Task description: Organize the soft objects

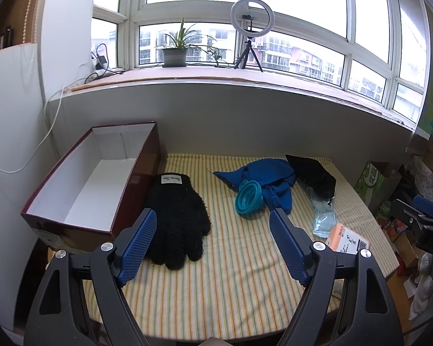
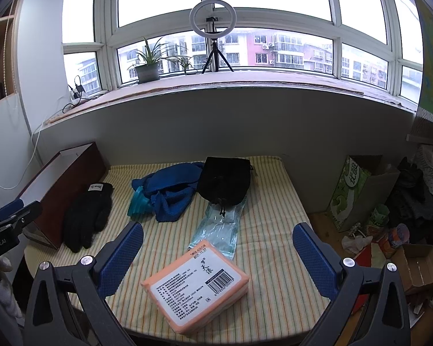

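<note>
On the striped table lie a black knit glove, a blue knit cloth, a teal collapsible funnel, a black pouch, a clear plastic bag and an orange tissue pack. An open maroon box stands at the left. My left gripper is open, above the glove's right side. My right gripper is open, above the tissue pack.
A windowsill with a potted plant and a ring light on a tripod runs behind the table. A green carton and floor clutter sit to the right. A white wall panel stands to the left.
</note>
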`<state>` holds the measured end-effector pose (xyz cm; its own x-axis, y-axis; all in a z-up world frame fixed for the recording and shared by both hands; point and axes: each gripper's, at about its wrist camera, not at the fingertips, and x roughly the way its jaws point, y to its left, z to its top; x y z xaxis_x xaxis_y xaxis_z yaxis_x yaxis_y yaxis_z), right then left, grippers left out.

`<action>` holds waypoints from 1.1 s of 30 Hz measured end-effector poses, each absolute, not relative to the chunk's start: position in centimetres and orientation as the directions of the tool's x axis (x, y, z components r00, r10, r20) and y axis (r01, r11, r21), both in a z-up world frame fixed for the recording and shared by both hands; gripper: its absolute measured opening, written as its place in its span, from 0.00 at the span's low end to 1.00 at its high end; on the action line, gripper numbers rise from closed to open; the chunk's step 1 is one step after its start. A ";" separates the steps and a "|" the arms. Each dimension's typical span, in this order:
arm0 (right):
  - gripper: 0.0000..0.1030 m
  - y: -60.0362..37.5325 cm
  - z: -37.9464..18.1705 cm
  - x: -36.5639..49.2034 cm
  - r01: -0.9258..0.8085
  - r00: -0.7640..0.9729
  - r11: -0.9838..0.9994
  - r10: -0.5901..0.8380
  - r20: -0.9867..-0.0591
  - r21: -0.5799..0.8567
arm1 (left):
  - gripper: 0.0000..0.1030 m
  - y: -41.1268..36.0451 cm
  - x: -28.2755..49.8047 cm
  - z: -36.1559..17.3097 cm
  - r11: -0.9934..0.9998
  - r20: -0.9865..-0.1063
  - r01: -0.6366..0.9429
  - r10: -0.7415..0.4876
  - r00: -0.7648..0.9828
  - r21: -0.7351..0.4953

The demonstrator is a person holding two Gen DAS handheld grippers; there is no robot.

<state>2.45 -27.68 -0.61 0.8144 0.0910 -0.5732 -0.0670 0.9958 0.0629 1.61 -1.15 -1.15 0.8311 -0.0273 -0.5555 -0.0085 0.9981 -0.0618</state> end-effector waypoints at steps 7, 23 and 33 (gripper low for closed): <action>0.99 -27.5 -0.8 2.5 -0.071 0.814 0.996 0.093 -0.573 0.061 | 0.78 -1.2 1.6 -1.1 0.998 -0.556 -0.008 -0.027 0.831 -0.061; 0.99 -27.7 -0.9 2.6 -0.073 0.809 0.995 0.097 -0.580 0.065 | 0.78 -1.3 1.8 -1.6 0.998 -0.562 -0.004 -0.029 0.826 -0.058; 0.99 -28.8 -1.9 3.1 -0.080 0.782 0.993 0.118 -0.613 0.090 | 0.78 -2.0 2.3 -2.9 0.997 -0.598 0.027 -0.062 0.799 -0.068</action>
